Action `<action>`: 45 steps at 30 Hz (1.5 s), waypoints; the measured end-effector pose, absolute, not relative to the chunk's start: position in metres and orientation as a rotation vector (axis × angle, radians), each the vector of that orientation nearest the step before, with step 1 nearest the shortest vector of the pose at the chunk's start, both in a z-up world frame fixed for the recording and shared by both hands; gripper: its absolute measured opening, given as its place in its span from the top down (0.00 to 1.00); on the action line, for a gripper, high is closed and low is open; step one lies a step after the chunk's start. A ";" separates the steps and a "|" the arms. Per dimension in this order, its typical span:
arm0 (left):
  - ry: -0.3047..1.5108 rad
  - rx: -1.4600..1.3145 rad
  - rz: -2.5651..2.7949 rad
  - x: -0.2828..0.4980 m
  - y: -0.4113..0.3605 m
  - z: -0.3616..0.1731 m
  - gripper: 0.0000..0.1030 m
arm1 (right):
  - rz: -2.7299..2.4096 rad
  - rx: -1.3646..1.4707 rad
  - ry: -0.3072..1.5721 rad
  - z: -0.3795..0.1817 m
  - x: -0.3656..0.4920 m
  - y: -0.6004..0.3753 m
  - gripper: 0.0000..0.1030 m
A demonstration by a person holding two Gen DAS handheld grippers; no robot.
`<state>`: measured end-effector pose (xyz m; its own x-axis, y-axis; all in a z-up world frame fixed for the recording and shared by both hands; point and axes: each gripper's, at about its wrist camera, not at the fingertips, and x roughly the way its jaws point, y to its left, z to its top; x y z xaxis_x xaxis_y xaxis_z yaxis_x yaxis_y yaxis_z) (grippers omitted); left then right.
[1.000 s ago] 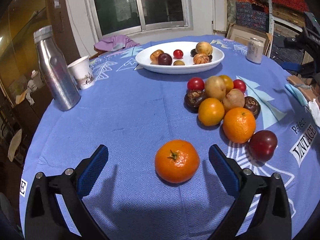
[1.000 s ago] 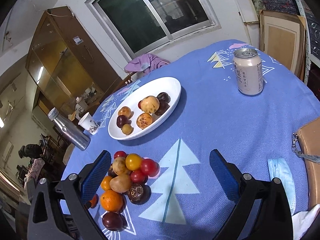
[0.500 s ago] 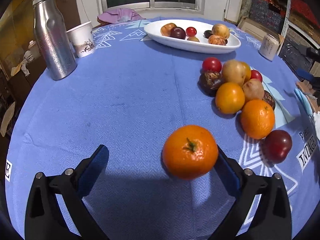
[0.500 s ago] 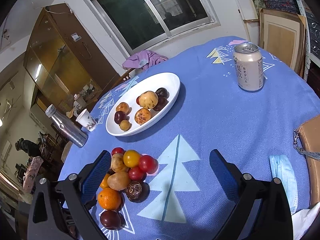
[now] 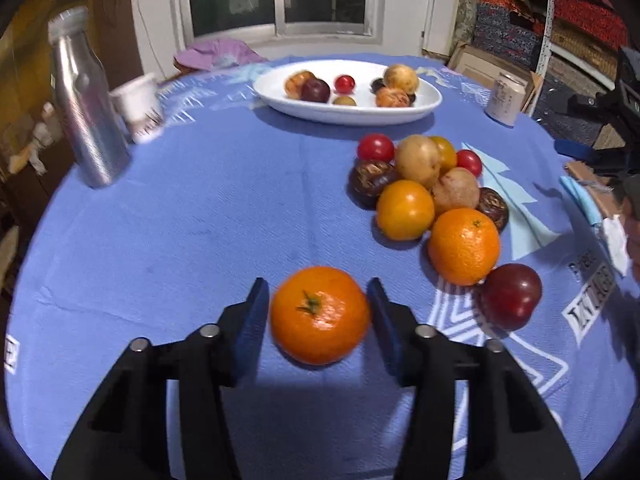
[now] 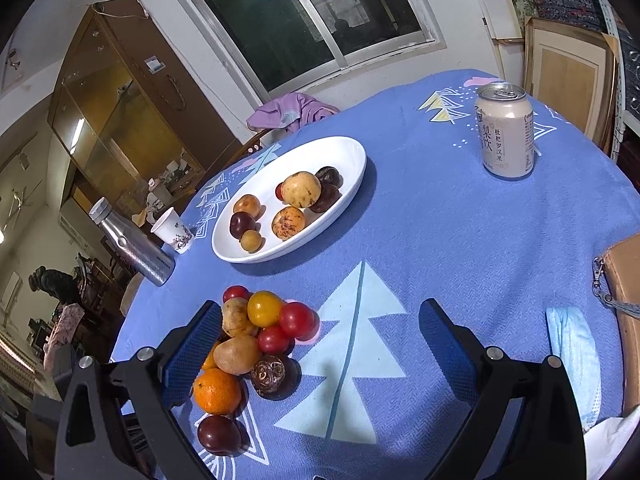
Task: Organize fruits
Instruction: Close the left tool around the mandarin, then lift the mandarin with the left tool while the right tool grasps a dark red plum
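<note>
Blue cloth with pale tree prints (image 5: 208, 216) covered the round table, and a dark window stood behind it.

The left gripper (image 5: 316, 312) was closing around a mandarin (image 5: 320, 315) with a green stem, which lay on the cloth between its two blue pads. The right pad seemed to touch the peel, while a thin gap showed at the left pad; the picture was blurred there, so I could not be sure that the fruit was already pressed. The right gripper (image 6: 320, 344) stood wide open with nothing between its fingers, only the tree print under it.

Ahead of the left gripper and to its right lay the loose pile of fruits (image 5: 428, 184): oranges, red tomatoes, brown pears and dark wrinkled ones, with a dark red plum (image 5: 510, 296) nearest. Further ahead stood the white oval dish (image 5: 348, 114), which held a few fruits, among them a yellow pear, a plum and a small tomato.

Left of the left gripper were a steel bottle (image 5: 86, 108) and a paper cup (image 5: 138, 106). Only the right wrist view showed clearly the drink can (image 6: 505, 130) with its printed characters, a blue face mask (image 6: 572, 344), a brown pouch at the table edge and a glass cabinet (image 6: 120, 120) beside the window. The mandarin was not visible from that side.
</note>
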<state>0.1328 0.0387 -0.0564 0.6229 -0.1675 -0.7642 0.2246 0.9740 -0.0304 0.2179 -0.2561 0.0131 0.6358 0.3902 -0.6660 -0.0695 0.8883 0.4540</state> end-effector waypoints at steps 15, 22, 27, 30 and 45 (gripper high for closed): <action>0.843 -0.011 -0.191 0.136 0.058 -0.052 0.56 | 0.369 0.326 0.847 0.015 0.210 -0.236 0.03; 0.799 -0.056 -0.165 0.135 0.074 -0.042 0.56 | 0.522 -0.022 0.832 0.006 0.151 -0.159 0.08; 0.790 -0.046 -0.172 0.134 0.070 -0.041 0.56 | 0.554 -0.187 0.905 -0.019 0.135 -0.124 0.31; 0.798 -0.042 -0.173 0.135 0.069 -0.042 0.56 | 0.569 -0.125 0.940 -0.022 0.142 -0.129 0.42; 0.820 -0.038 -0.174 0.141 0.069 -0.048 0.56 | 0.623 -0.054 0.924 -0.017 0.138 -0.130 0.63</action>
